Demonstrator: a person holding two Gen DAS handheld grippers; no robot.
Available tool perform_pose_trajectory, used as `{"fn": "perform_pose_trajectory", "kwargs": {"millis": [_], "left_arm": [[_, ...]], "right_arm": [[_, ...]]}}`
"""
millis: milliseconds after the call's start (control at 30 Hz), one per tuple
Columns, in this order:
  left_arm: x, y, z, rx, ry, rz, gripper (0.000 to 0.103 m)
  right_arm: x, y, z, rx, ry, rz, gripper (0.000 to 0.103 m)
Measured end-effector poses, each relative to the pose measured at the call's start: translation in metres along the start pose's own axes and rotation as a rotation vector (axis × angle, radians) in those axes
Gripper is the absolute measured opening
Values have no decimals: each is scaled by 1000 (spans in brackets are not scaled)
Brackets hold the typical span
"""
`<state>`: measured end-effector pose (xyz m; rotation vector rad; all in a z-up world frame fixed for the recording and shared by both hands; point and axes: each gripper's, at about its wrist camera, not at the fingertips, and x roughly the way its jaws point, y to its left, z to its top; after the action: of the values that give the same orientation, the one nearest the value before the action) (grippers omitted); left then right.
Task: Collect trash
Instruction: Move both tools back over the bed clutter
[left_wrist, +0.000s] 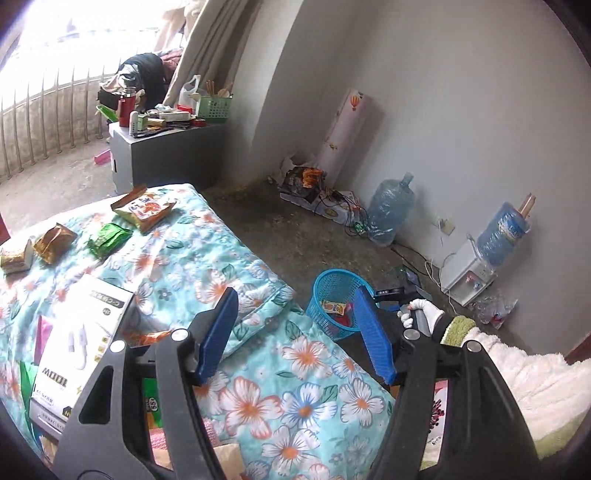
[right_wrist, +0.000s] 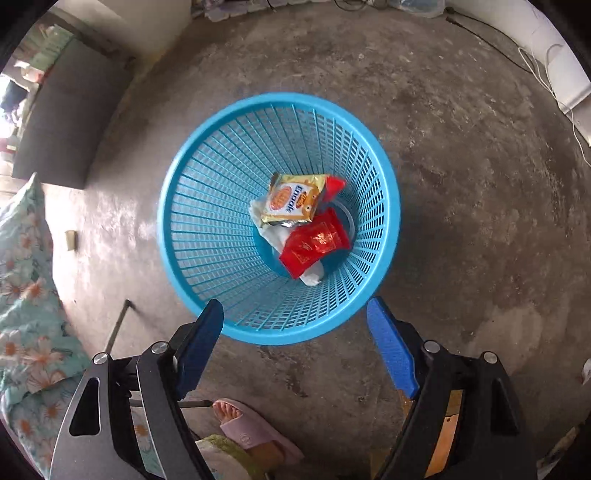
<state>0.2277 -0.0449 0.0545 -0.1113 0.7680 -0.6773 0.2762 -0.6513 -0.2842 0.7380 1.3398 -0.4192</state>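
Observation:
A blue mesh basket (right_wrist: 207, 206) stands on the concrete floor; it also shows in the left wrist view (left_wrist: 328, 288) beside the bed. Inside lie a yellow snack wrapper (right_wrist: 293, 201), a red packet (right_wrist: 316, 242) and white paper. My right gripper (right_wrist: 295, 325) is open and empty, right above the basket's near rim. My left gripper (left_wrist: 295, 314) is open and empty over the floral quilt (left_wrist: 207, 258). On the quilt lie an orange snack bag (left_wrist: 144, 208), a green packet (left_wrist: 109, 240), a gold packet (left_wrist: 53, 242) and another gold packet (left_wrist: 16, 258).
A white MOOL box (left_wrist: 77, 347) lies on the quilt at my left. A grey cabinet (left_wrist: 162, 151) with clutter stands by the window. Water jugs (left_wrist: 391, 210), a dispenser (left_wrist: 467, 273) and cables line the wall. A slippered foot (right_wrist: 251, 428) is below my right gripper.

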Motion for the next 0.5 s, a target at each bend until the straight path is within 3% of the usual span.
{"fn": "perform_pose_trajectory", "kwargs": {"millis": [133,267,367,500], "left_arm": [[-32,20,-6,-47,-77,35,61],[-64,42,-23,-115,-123,103,64],[-87,57,-39,-166,-145,144,65],[-115,71,-63,-219,-184,178,66]], "right_arm": [[-68,31,-38,-121,-167,107,78],[-150,75,-105,-299,-296,310,78],[-198,107,-159,-412,-348,428,78],[-234,149,-223,-514,-331,593,78]]}}
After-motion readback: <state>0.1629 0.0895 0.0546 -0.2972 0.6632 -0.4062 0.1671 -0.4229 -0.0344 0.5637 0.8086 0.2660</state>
